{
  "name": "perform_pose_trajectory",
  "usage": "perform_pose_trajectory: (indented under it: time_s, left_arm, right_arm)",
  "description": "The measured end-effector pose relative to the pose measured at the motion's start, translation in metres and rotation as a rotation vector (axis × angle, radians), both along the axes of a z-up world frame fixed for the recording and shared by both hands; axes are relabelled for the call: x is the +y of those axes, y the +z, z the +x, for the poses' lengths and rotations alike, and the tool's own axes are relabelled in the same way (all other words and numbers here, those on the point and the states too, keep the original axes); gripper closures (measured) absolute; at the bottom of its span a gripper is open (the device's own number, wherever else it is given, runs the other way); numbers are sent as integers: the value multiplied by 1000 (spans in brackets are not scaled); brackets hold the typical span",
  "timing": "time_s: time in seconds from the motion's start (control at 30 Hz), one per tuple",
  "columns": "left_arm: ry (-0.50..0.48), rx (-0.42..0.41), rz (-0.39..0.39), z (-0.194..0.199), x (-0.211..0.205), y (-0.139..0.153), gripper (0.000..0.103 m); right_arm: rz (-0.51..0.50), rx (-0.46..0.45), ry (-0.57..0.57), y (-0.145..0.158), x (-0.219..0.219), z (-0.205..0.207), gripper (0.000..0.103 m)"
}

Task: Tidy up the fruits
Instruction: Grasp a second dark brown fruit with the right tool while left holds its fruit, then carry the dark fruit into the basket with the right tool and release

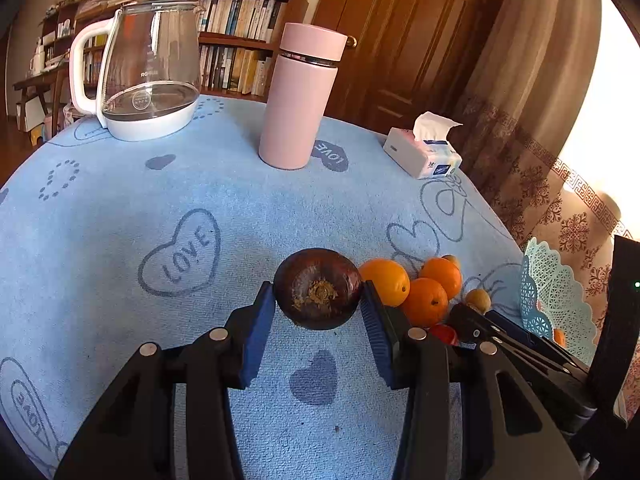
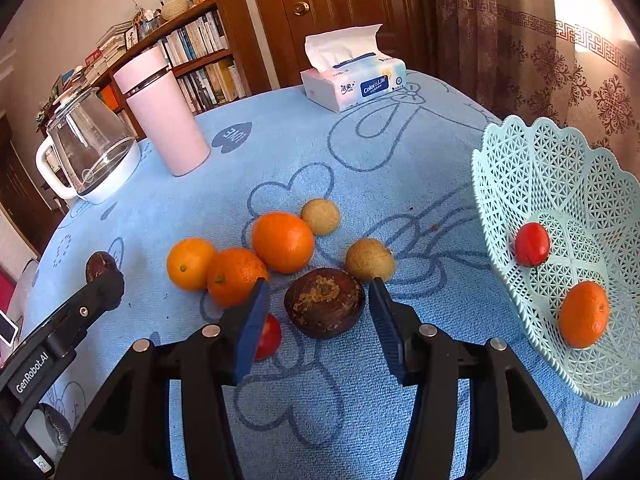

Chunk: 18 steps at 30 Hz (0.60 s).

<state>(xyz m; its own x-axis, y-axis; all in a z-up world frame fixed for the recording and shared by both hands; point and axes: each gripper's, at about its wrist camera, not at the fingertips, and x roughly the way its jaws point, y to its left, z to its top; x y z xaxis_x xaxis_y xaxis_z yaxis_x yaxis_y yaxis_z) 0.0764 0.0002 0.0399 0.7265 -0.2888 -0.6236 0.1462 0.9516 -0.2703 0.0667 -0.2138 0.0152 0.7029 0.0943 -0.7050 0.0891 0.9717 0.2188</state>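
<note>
My left gripper (image 1: 319,294) is shut on a dark purple mangosteen (image 1: 318,288) and holds it above the blue cloth. My right gripper (image 2: 318,304) is open around a second mangosteen (image 2: 325,302) that lies on the cloth. Three oranges (image 2: 282,242) and two tan longans (image 2: 369,260) lie just beyond it, and a red tomato (image 2: 269,338) sits behind its left finger. The pale blue lattice basket (image 2: 520,168) at the right holds a tomato (image 2: 531,243) and an orange (image 2: 583,314). The left gripper also shows at the left of the right wrist view (image 2: 102,270).
A pink flask (image 1: 298,100), a glass kettle (image 1: 148,68) and a tissue pack (image 1: 424,152) stand at the far side of the round table (image 1: 120,208). A bookshelf, a wooden door and curtains are behind.
</note>
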Motion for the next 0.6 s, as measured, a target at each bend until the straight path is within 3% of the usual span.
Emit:
perform_pose_trajectory:
  time_s: [0.07,0.13,0.6]
  left_arm:
    - [2,0,-3,0,1,0,58]
    - [4,1,-8,0,1,0,58]
    - [17,-5,-34,-1,7,4,58]
  right_arm:
    - [-2,13,-5,-4,0,6,50]
    - [-12,23,-11,-7,1,10,57]
    - [-16,11,27,-3,8,-13,58]
